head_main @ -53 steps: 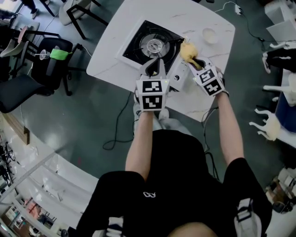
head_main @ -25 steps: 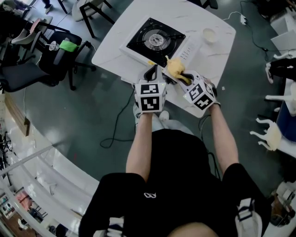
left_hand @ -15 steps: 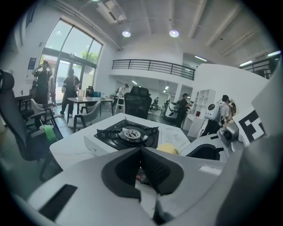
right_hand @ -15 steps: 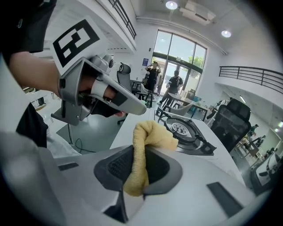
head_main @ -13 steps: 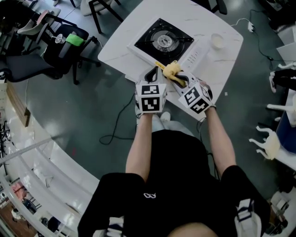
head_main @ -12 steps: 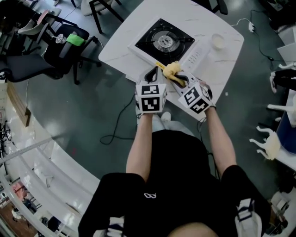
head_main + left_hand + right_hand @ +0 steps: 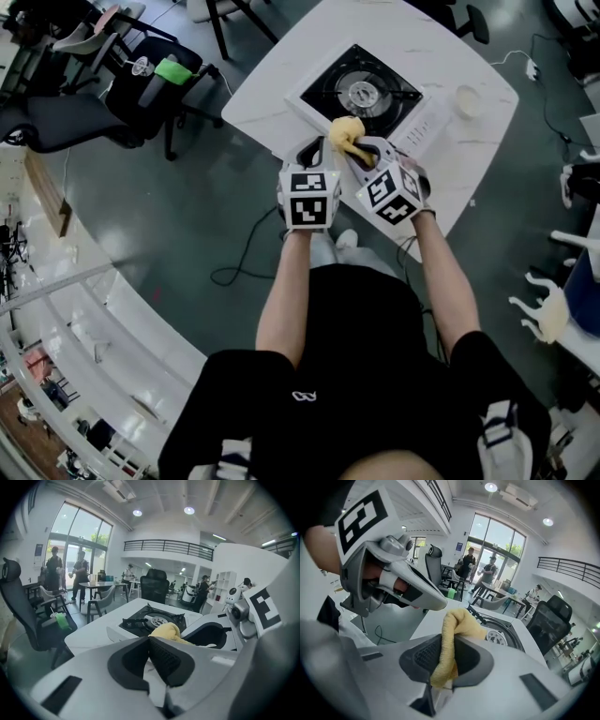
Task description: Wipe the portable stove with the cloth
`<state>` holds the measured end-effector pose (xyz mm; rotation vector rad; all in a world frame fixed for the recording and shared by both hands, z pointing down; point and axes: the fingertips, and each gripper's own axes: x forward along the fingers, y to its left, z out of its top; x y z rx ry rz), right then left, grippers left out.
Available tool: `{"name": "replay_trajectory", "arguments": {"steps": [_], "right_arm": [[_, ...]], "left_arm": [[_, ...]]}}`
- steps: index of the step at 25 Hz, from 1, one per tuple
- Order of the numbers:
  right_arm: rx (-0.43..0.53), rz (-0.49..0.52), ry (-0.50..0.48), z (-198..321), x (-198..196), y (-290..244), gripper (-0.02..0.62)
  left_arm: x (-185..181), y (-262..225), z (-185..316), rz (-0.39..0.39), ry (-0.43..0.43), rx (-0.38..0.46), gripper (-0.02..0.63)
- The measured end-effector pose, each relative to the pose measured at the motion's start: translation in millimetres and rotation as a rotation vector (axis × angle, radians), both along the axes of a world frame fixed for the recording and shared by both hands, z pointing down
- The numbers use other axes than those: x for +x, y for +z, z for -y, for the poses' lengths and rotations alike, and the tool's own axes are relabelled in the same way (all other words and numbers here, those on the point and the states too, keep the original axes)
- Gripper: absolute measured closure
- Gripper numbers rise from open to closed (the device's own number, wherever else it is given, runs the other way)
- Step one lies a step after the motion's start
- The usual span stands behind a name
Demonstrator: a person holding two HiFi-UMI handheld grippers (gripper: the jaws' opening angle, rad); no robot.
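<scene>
Reaching forward with both forearms side by side, I have my right tool [image 7: 443, 654] clenched on the yellow cloth [image 7: 345, 134]. The cloth bunches up past the pads at the near edge of the portable stove [image 7: 364, 89]; I cannot tell whether it touches. That tool angles inward toward my left tool [image 7: 150, 641], which is clenched on nothing and sits just beside it over the bench's [image 7: 281, 75] near edge. The stove lies toward the bench's near-left side. Bare top runs along the far and right edges, where a small cup [image 7: 466, 98] stands near the right corner.
</scene>
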<state>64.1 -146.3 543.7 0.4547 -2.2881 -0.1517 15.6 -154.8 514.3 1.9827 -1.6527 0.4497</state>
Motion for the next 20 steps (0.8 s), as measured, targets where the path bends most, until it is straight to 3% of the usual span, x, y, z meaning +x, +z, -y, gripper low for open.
{"name": "replay_trajectory", "arguments": {"steps": [11, 20], "right_arm": [[-0.034, -0.081, -0.002, 33, -33, 16, 0.545], [-0.058, -0.050, -0.025, 51, -63, 20, 0.545]], "left_arm": [[-35, 18, 21, 0.006, -0.030, -0.041, 0.614], [-61, 27, 37, 0.006, -0.062, -0.058, 0.613]]}}
